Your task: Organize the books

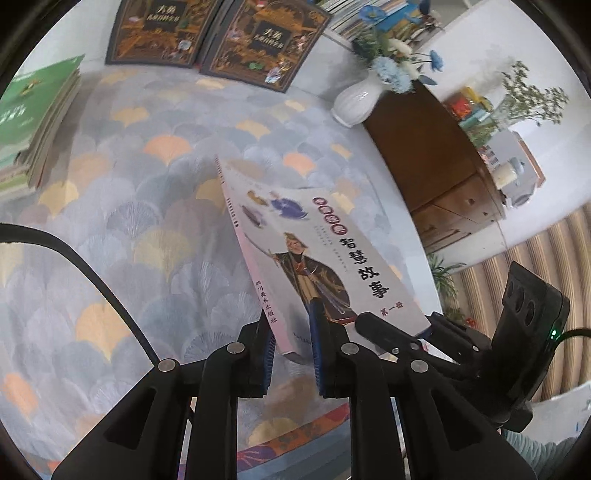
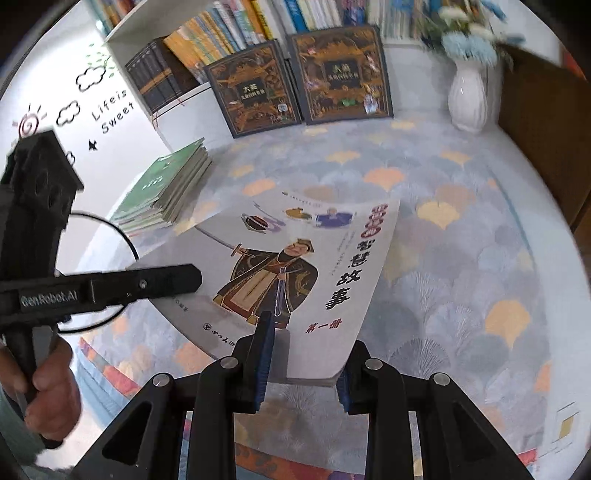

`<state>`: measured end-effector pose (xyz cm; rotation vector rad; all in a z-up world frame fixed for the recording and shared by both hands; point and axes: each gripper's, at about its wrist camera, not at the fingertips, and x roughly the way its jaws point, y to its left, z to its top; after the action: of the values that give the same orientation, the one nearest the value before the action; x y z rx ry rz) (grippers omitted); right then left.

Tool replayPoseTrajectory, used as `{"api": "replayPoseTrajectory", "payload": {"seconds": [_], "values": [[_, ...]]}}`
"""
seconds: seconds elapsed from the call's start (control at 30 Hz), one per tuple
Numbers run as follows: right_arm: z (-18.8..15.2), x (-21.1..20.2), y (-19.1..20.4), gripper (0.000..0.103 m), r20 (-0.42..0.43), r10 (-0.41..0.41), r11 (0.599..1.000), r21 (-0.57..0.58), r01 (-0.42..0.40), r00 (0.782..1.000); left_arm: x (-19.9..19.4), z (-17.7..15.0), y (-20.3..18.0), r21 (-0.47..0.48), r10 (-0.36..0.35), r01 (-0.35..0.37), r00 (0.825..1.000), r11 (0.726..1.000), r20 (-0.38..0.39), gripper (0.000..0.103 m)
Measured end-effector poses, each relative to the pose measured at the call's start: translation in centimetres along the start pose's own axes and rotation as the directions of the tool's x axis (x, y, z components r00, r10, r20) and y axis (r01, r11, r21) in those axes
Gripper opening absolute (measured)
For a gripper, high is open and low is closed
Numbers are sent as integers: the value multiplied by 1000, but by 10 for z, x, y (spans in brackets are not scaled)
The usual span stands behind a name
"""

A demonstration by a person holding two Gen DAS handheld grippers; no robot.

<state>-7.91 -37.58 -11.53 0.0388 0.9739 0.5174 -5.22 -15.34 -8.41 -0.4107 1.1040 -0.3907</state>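
The left hand-held gripper (image 1: 291, 343) is closed on the near edge of a thin white book (image 1: 314, 258), one pad on the cover and one beneath. The book is lifted clear of the patterned cloth on the desk (image 1: 147, 221) and tilts, its far end sagging.

The right hand-held gripper (image 2: 301, 354) grips the same book (image 2: 295, 266) at its near edge; its left pad lies on the cover, while the right pad sits at the book's corner, contact there not fully clear.

At the desk's left edge rests a stack (image 2: 166, 188) topped by a green book. Two dark books (image 2: 299, 85) stand upright along the far edge, against a shelf (image 2: 221, 29) of books. A white vase (image 2: 467, 98) with blue flowers stands at the far right corner.
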Motion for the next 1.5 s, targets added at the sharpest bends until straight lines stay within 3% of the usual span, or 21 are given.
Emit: {"api": "replayPoseTrajectory", "payload": {"seconds": [0.23,0.5,0.63,0.9,1.13,1.3,1.5], "values": [[15,-6,28,28,31,-25,999,-26,26,999,-25,12,12,28,-54,53,998,998,34,18],[65,-11,88,28,124,42,998,-57,-35,991,-95,39,50,4,-65,65,982,998,178,18],[97,8,136,28,154,101,989,-121,-83,983,-139,52,93,-21,-27,34,963,999,269,19],[149,86,237,29,125,192,966,-199,-165,973,-190,77,197,-95,73,-43,939,995,336,19],[189,150,289,29,79,171,964,-221,-150,982,-192,104,267,-143,72,-25,940,989,333,19],[204,177,293,31,57,123,976,-186,-111,991,-171,119,306,-176,32,22,954,984,298,18],[205,196,290,31,5,96,985,-143,-94,995,-154,114,331,-199,-7,61,966,978,259,17]]}}
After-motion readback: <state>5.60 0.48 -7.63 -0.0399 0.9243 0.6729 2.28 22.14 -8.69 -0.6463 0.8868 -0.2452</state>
